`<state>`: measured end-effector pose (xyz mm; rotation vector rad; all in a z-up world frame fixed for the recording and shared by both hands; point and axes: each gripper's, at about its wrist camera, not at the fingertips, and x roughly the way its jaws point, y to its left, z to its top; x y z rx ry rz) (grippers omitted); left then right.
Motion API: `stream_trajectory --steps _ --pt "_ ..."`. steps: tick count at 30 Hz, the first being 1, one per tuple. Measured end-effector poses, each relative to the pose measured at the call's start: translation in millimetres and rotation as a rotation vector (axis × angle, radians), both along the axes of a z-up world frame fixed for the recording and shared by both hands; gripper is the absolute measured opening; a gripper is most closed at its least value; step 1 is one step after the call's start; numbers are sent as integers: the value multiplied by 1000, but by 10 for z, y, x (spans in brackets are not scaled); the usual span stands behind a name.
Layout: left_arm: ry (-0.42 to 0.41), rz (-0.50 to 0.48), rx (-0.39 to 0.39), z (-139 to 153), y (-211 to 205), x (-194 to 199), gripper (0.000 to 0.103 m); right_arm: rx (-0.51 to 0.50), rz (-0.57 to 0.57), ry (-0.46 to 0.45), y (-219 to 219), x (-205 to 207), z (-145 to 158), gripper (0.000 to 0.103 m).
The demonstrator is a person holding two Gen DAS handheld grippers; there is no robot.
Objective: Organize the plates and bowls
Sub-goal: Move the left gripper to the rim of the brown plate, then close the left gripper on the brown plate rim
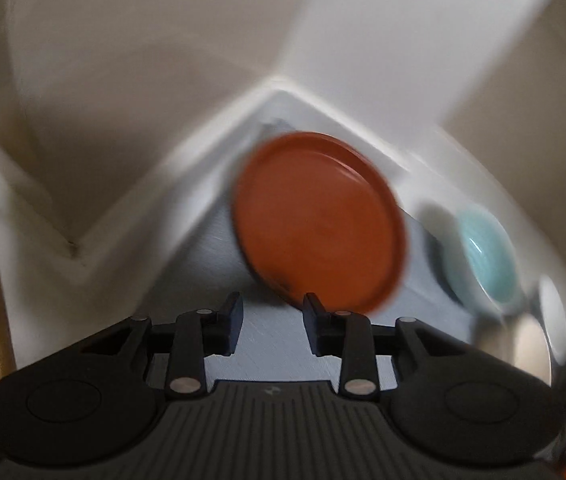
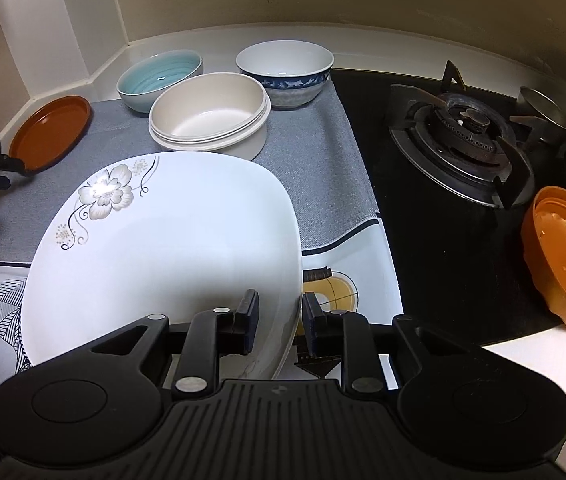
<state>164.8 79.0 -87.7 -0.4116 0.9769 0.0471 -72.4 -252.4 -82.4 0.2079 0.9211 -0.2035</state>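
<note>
My right gripper (image 2: 280,316) is shut on the rim of a large white square plate (image 2: 171,248) with a flower print, held over the counter mat. An orange plate (image 1: 319,220) lies near the counter's back left corner; it also shows in the right wrist view (image 2: 49,134). My left gripper (image 1: 271,320) is open with its right finger at the orange plate's near edge; the view is blurred. A teal bowl (image 2: 159,78), a cream bowl (image 2: 209,118) and a blue-patterned white bowl (image 2: 285,72) stand at the back of the mat.
A grey cloth mat (image 2: 323,168) covers the counter. A black gas hob with a burner (image 2: 463,136) is to the right. An orange bowl (image 2: 563,256) sits tilted at the hob's right edge. White walls close off the back and left.
</note>
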Motion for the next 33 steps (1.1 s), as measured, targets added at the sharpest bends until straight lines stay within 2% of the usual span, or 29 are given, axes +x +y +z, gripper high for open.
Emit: stream_trajectory --steps 2,5,8,12,17,22,27,33 --pt "5 39 -34 -48 61 81 37 -1 0 -2 7 -10 14 26" --pt "-16 40 -37 -83 62 142 36 -4 3 -6 28 -25 33 26" --pt "-16 14 -23 -94 10 160 16 -3 1 -6 28 -28 40 26" --pt "-15 -62 12 -61 -6 23 11 -9 4 -9 43 -29 51 26" --pt "-14 -183 102 -5 6 -366 9 -38 4 -27 84 -14 86 26" --pt "-6 -194 124 -37 122 -655 10 -43 9 -40 110 30 111 26" --pt "1 -194 118 -103 76 -665 11 -46 38 -43 191 90 136 26" --pt "-15 -231 156 -113 -56 -611 11 -39 75 -62 292 89 183 26"
